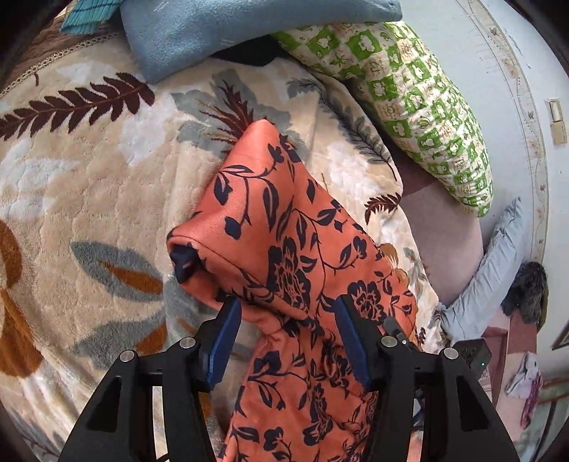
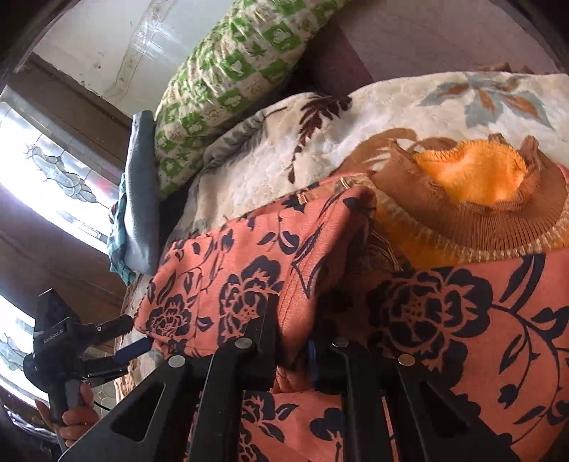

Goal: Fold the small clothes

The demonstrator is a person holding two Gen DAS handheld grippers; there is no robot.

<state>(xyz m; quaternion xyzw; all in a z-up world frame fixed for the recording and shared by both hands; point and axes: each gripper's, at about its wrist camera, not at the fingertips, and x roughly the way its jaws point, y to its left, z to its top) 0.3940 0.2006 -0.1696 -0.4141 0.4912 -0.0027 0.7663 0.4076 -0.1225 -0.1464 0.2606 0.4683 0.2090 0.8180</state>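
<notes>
1. An orange garment with a dark floral print [image 1: 284, 248] lies on a cream leaf-patterned blanket [image 1: 89, 170], its sleeve end [image 1: 185, 256] pointing towards the left of the left wrist view.
2. The left gripper [image 1: 284, 341] stands with its jaws apart; the blue pads [image 1: 224, 341] flank a gathered fold of the garment, with a clear gap at the left pad, so nothing is pinched.
3. The right gripper [image 2: 295, 320] has its jaws drawn nearly together on a raised fold of the same garment [image 2: 227, 277], which bunches up between the fingers.
4. Beyond that fold the garment's ribbed brown collar with yellow lining [image 2: 473, 184] rests on the blanket [image 2: 320, 142].
5. A green checked pillow [image 1: 409, 92] and a blue folded cloth [image 1: 213, 32] lie at the blanket's far side.
</notes>
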